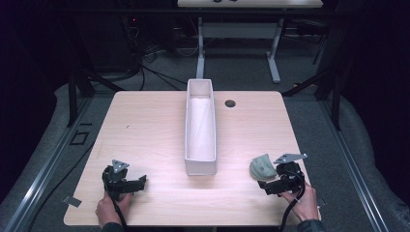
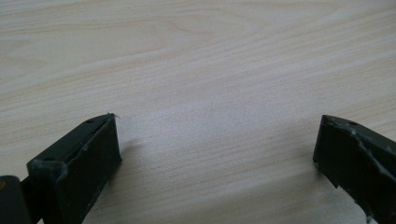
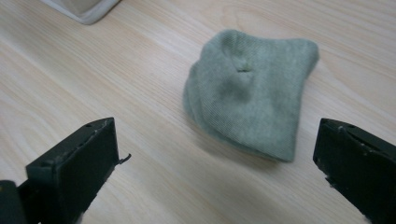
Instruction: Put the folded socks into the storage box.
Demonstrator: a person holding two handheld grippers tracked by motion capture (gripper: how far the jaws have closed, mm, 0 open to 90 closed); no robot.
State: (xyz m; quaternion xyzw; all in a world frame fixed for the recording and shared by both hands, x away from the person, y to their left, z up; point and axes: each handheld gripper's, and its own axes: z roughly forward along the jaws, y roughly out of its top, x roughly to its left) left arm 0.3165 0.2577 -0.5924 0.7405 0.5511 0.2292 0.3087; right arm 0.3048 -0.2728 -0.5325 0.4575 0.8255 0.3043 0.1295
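A folded grey-green sock [image 1: 261, 167] [image 3: 252, 102] lies on the light wooden table [image 1: 154, 130] near its front right. My right gripper [image 1: 272, 185] [image 3: 217, 168] is open just short of the sock, jaws wide apart with nothing between them. A long white open box [image 1: 200, 126] runs front to back along the table's middle; its near corner [image 3: 84, 8] shows in the right gripper view. At the front left my left gripper [image 1: 138, 182] [image 2: 217, 158] is open over bare tabletop, holding nothing.
A small dark round grommet [image 1: 230, 103] is set in the table to the right of the box's far half. Beyond the far edge stand another desk's white legs [image 1: 200, 48] and floor cables. A hand [image 1: 109, 210] holds each gripper at the near edge.
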